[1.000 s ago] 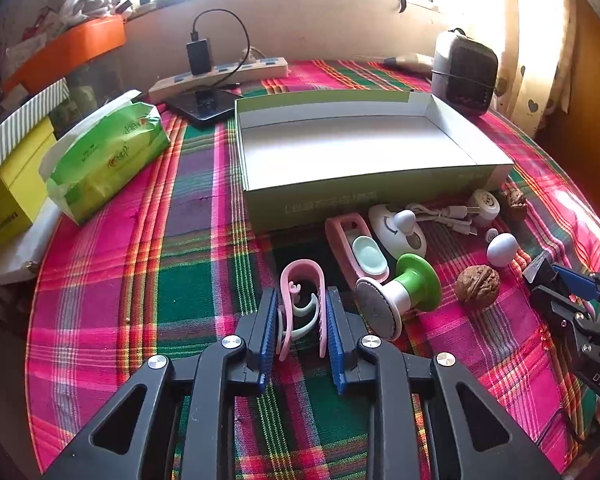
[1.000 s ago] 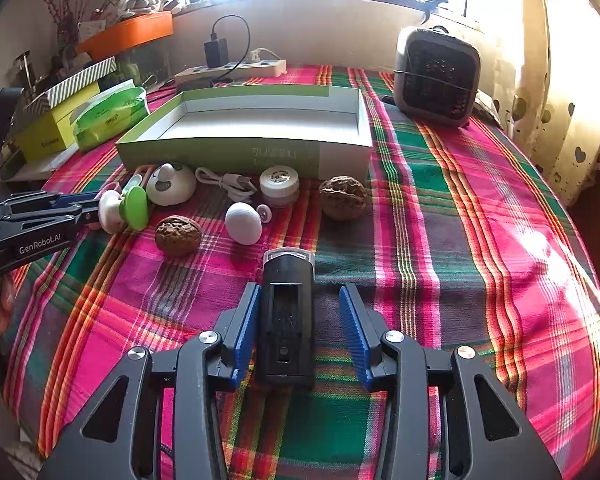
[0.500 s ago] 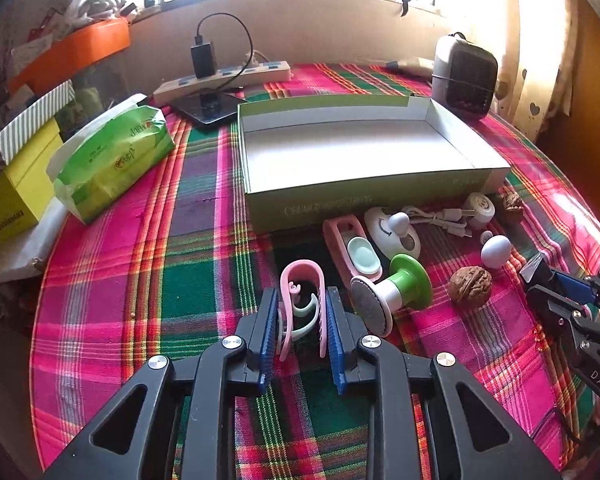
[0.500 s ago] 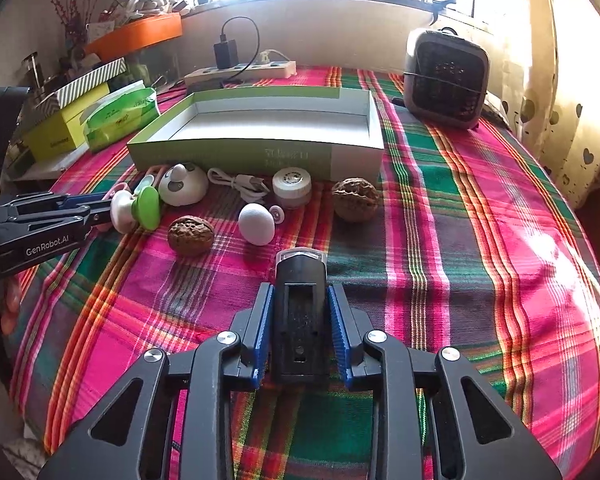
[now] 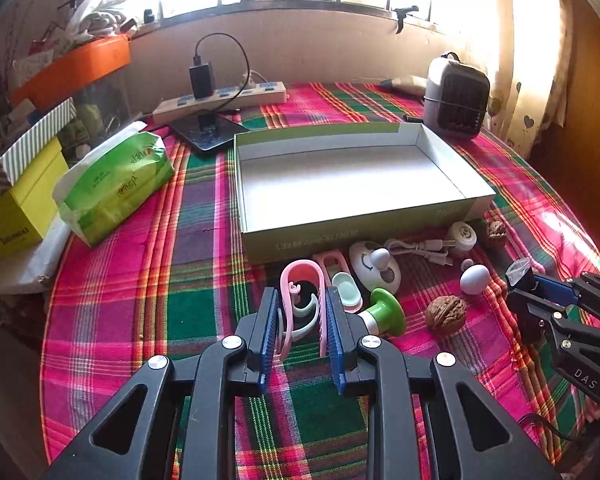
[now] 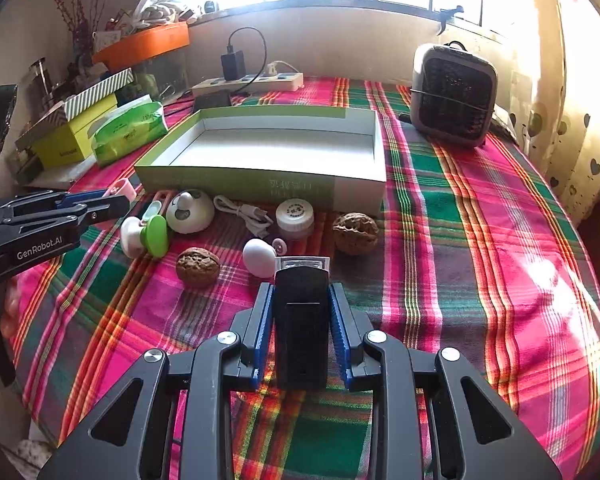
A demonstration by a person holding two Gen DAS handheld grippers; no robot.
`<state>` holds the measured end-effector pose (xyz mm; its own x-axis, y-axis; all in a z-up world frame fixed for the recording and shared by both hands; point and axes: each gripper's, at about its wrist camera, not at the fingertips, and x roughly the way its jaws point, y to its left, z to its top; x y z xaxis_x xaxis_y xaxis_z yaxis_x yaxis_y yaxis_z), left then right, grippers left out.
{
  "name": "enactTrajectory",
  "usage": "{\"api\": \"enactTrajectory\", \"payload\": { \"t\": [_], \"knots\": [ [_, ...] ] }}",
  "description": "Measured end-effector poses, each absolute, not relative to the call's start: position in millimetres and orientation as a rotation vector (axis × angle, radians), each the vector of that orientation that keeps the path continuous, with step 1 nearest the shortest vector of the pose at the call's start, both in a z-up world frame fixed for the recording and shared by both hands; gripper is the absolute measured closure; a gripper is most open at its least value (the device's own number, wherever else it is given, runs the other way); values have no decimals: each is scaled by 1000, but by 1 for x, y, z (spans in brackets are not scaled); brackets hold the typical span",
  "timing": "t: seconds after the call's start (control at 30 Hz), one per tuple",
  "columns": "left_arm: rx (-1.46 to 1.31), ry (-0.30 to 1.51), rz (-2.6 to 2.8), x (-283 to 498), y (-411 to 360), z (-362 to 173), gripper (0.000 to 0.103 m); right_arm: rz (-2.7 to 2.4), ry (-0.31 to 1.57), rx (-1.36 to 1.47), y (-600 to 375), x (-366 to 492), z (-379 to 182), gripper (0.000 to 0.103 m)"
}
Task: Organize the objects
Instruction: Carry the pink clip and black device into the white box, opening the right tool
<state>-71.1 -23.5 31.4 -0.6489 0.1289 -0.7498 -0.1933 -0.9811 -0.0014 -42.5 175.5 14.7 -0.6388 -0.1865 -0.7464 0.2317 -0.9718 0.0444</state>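
While both grippers sit low over the plaid tablecloth (image 6: 480,240), each has something clamped. Left gripper (image 5: 302,304): jaws closed down to a narrow gap, blue pads pressing both legs of the pink clip (image 5: 302,280); clip's rounded end sticks out past the fingertips toward 12 o'clock. Can't tell whether the clip touches the cloth. Right gripper (image 6: 302,304): jaws pinched onto the sides of a black device (image 6: 302,332), its clear front end poking out ahead of the tips.

Open green box (image 5: 360,228) lies at 12 o'clock of both grippers, white inside, nothing in it.

Loose items lie in a row along the box's near wall. From the right wrist view:
- green-and-white knob piece (image 6: 148,236) at 10 o'clock, just beside the left gripper's tips
- white round gadget (image 6: 190,212) behind it
- white cable (image 6: 244,212) next, touching the white cap (image 6: 295,216)
- two walnuts: one (image 6: 198,266) at 11 o'clock, the other (image 6: 355,232) at 1 o'clock
- white egg-shaped piece (image 6: 259,258) just left of the black device's tip

From the left wrist view, a pink holder with a mint insert (image 5: 342,280) lies just right of the clip.

Background: grey heater (image 6: 454,94) at 1 o'clock, power strip (image 5: 220,100) with a plugged charger at 11 o'clock, green tissue pack (image 5: 116,184) and yellow box (image 5: 16,204) at 10 o'clock.
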Motion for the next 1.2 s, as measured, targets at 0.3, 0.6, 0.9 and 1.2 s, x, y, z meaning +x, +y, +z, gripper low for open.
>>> {"api": "enactTrajectory", "payload": {
  "t": [0.3,0.6,0.9,1.2],
  "knots": [
    [-1232,112,2697,-72,-24,28,82,-2622,59,1227,175,-42,3,74],
    [-1237,107,2695,-71,-23,27,82,-2639,90,1205,174,-28,2,74],
    [-1236,100,2697,-70,-22,28,82,-2653,136,1194,170,-26,1,74],
    [-1220,107,2696,-69,-19,34,82,-2656,100,1178,176,-28,9,74]
  ]
}}
